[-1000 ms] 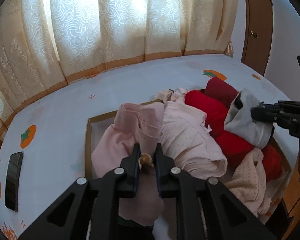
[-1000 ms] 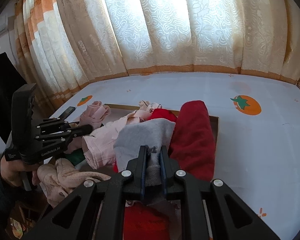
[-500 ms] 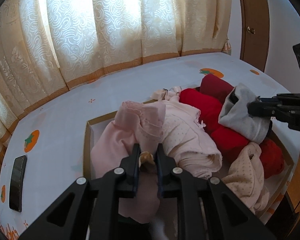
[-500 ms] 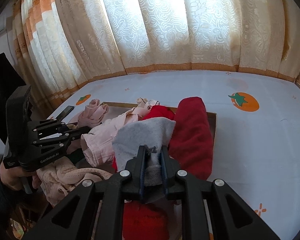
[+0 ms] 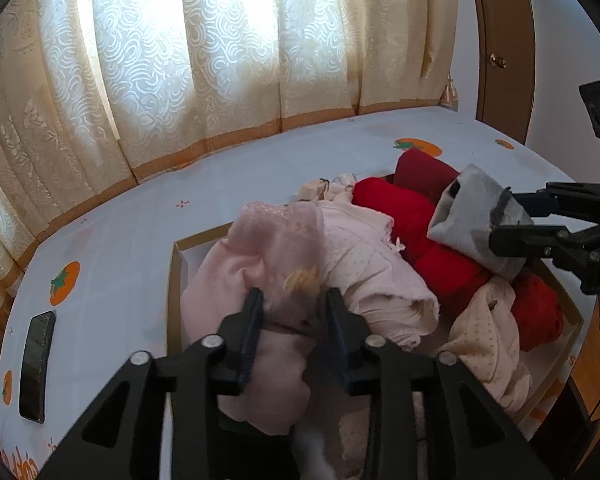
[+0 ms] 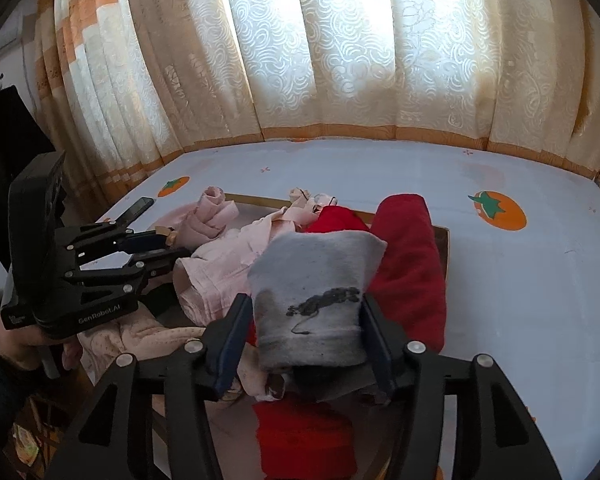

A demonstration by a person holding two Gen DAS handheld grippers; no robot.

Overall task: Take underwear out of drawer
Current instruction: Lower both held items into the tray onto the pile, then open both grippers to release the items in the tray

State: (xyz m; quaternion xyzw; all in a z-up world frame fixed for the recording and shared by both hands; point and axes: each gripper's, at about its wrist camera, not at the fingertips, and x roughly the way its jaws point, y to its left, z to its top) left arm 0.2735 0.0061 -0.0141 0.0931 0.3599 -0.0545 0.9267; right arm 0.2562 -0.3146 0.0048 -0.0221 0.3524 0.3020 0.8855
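Observation:
An open drawer (image 5: pixel 176 264) stuffed with rolled underwear lies on a white cloth printed with orange fruit. My left gripper (image 5: pixel 292 308) is over its left end. Its jaws are opening around a pale pink piece (image 5: pixel 268 248) with a small tan bow, which lies loose and blurred between the fingers. My right gripper (image 6: pixel 304 320) is at the right end, jaws opening too. A grey piece (image 6: pixel 316 272) with a dark mark spreads out between its fingers. Each gripper shows in the other's view: the right gripper (image 5: pixel 504 220) and the left gripper (image 6: pixel 172 246).
Red rolls (image 5: pixel 400 208), a dark red roll (image 6: pixel 408 264), a light pink garment (image 5: pixel 364 256) and a cream dotted one (image 5: pixel 484 332) fill the drawer. A black phone (image 5: pixel 36 364) lies on the cloth at the left. Curtains hang behind and a wooden door (image 5: pixel 500 48) stands at the right.
Both grippers' jaws have spread apart from shut. The grey piece now fans out wide between the right fingers, and the pink piece has slackened between the left ones. Neither hand has shifted.

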